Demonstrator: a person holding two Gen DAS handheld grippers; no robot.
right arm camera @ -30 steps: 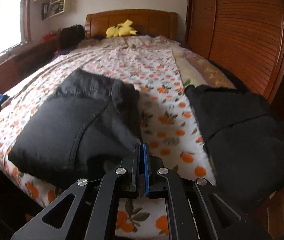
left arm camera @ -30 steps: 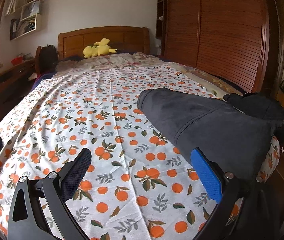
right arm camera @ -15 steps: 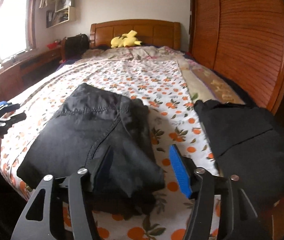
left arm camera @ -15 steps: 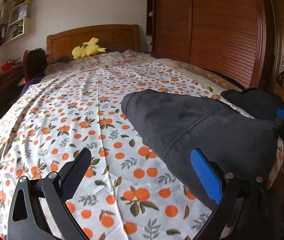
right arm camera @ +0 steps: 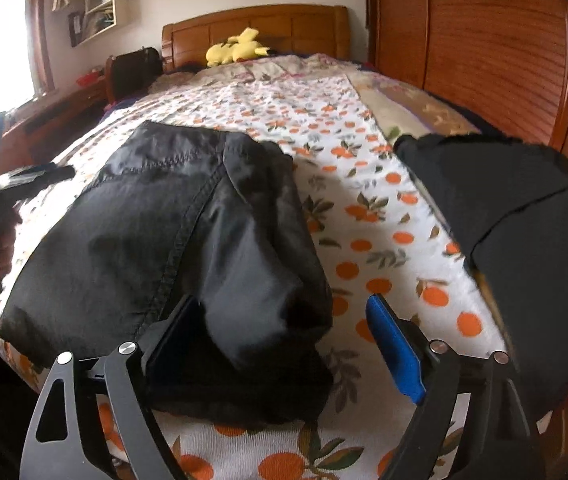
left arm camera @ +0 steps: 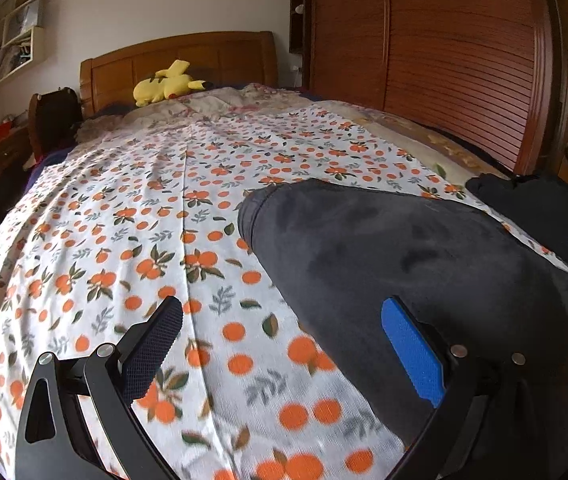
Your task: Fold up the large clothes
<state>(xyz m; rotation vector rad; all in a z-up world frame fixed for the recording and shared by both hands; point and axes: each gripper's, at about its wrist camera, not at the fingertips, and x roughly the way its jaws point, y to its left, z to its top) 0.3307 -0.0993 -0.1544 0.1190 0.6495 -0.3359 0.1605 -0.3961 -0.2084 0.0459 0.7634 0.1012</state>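
1. The folded dark trousers (right arm camera: 172,232) lie at the near edge of the orange-print bedspread (left arm camera: 156,216).
2. The right gripper (right arm camera: 284,344) has just been opening; its jaws stand wide, a corner of the trousers loose between them.
3. The left gripper (left arm camera: 280,348) is spread wide, holding nothing.
4. A black garment (right arm camera: 503,192) lies to the right.

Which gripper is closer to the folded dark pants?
The right. The right gripper stands open at the near corner of the pants. The left gripper, also open, is beside them, over the bedsheet.
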